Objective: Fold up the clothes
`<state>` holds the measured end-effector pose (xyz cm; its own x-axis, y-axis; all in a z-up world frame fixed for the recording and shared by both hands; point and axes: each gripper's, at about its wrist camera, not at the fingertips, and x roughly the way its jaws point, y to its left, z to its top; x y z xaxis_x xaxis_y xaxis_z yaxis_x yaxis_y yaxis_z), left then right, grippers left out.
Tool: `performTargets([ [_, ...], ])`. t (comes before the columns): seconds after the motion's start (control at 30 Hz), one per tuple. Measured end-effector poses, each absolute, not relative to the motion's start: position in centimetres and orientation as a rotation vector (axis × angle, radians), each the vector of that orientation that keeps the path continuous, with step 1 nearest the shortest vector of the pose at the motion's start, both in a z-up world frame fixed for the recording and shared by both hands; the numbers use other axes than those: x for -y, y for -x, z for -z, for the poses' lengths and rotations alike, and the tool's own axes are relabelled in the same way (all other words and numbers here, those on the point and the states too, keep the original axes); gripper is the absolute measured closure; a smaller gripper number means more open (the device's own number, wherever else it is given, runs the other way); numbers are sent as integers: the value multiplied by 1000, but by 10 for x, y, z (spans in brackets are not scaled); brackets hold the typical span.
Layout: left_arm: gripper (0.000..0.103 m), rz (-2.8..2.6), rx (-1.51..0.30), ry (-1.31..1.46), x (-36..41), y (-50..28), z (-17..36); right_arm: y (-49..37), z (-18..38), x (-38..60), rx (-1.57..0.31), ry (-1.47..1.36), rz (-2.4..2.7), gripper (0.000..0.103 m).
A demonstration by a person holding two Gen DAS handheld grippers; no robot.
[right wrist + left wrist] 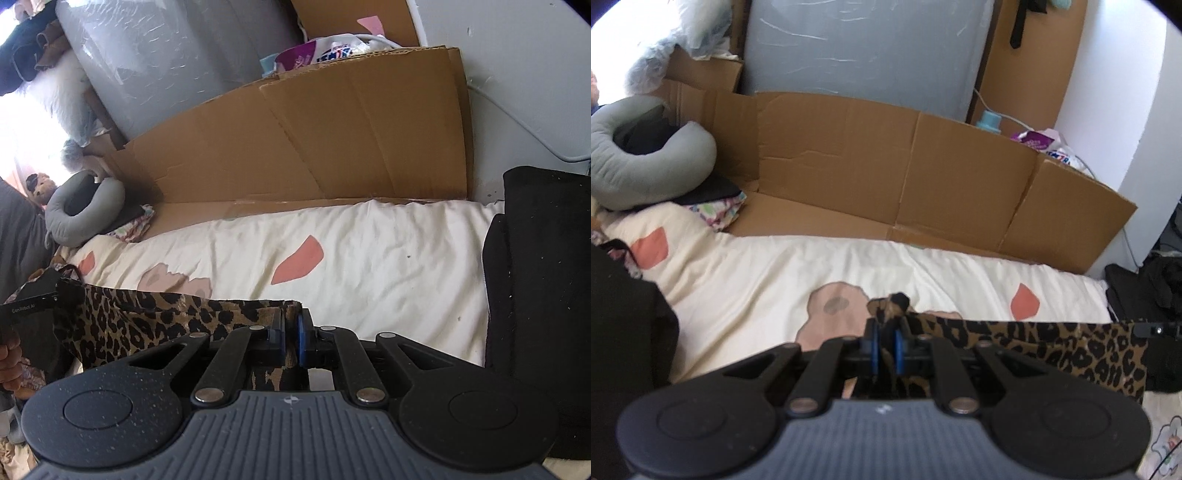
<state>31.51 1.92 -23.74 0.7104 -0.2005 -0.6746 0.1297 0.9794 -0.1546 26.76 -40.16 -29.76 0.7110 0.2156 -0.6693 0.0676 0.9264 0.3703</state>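
The thin, limp leopard-print fabric garment [1034, 343] hangs stretched between the left gripper [885, 345] and right gripper [291, 338], both jaws clamped on its top corners, likely light and floppy, best kept held by those corners

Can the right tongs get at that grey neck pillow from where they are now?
Probably not: the right tongs are shut on the leopard cloth, and the pillow lies far across the bed.
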Motion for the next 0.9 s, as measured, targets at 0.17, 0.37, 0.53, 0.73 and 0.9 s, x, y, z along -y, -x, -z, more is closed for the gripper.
performTargets([
  [0.17,94,173,-805,89,-16,-333,256,-283,313,406,-816,-387,-64,99],
  [0.37,94,157,-866,80,-13,-354,280,-304,333,410,-875,-385,-57,99],
  [0.53,94,144,-924,72,-9,-370,303,-316,359,412,-939,-394,-43,99],
  [0.73,89,140,-1025,29,1,-375,336,-327,384,407,-1005,-380,-30,99],
  [0.9,75,108,-982,29,-4,-370,321,-326,367,401,-992,-299,-26,84],
])
